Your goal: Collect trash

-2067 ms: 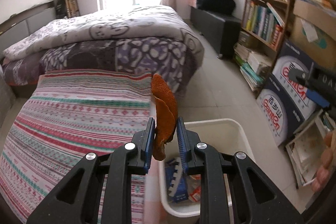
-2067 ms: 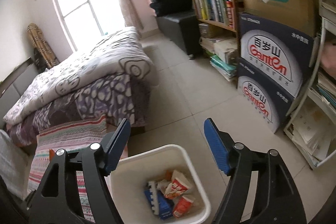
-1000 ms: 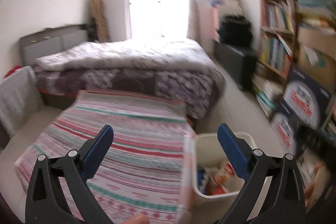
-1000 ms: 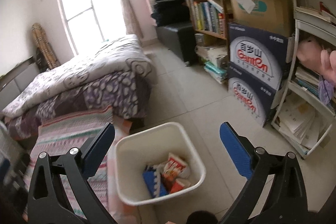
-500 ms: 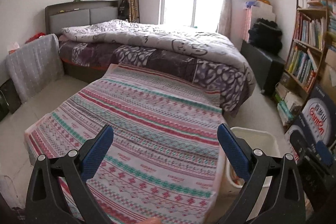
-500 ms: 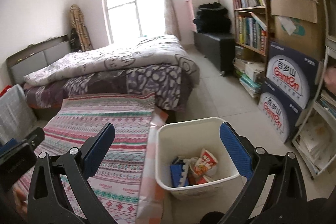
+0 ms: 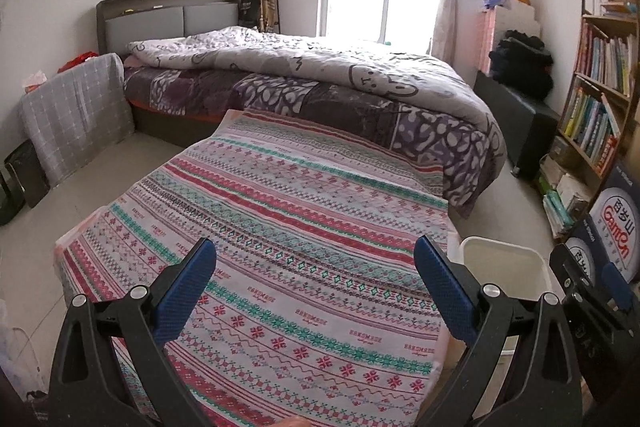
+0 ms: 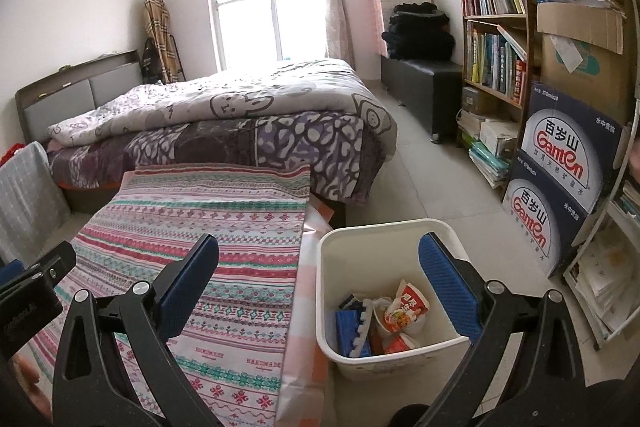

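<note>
**Both jaws wide and holding nothing**

Jaws on the left gripper (image 7: 314, 269) stand wide apart with nothing between them, above the striped cloth (image 7: 280, 227) that covers the surface. Jaws on the right gripper (image 8: 318, 265) are spread just as wide and hold nothing too. Under them sits the white bin (image 8: 360, 239) on the floor, right beside the surface edge. Trash lies at the bottom of it: a red and white snack bag (image 8: 408, 305) and a blue box (image 8: 348, 331) (more bits are hard to make out). Behind the surface is the bed (image 8: 240, 119). Blue boxes (image 8: 560, 171) and a bookshelf (image 8: 496, 27) stand by the right wall.
</note>
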A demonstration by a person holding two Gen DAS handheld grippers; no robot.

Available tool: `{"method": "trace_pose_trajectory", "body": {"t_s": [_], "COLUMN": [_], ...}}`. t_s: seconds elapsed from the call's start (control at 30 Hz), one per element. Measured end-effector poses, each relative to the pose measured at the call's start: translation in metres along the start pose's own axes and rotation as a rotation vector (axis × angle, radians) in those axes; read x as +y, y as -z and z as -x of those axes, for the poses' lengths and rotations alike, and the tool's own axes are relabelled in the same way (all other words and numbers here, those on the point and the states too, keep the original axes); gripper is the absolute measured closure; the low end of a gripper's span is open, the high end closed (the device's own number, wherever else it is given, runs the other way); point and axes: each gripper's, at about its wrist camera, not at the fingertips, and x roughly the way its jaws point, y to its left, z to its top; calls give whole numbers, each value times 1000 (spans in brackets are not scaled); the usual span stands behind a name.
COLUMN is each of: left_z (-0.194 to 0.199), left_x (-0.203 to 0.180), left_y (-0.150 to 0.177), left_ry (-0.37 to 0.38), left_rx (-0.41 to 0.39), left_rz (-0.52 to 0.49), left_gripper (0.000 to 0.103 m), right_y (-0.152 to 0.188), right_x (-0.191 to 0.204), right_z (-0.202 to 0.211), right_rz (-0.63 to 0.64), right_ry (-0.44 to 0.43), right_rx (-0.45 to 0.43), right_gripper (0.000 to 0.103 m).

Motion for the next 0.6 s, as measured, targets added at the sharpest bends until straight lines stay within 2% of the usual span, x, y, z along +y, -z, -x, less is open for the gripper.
{"method": "trace_pose_trajectory", "body": {"t_s": [0.6], "left_z": [-5], "left_x": [0], "left_y": [3], "left_ry": [-16], "left_rx": [14], "left_rz": [-12], "left_gripper": [7], "right_y": [5], "right_x": [3], "right_z": [-5], "right_rz": [-4], "right_ry": [-9], "right_rx": [20], "right_gripper": [7]}}
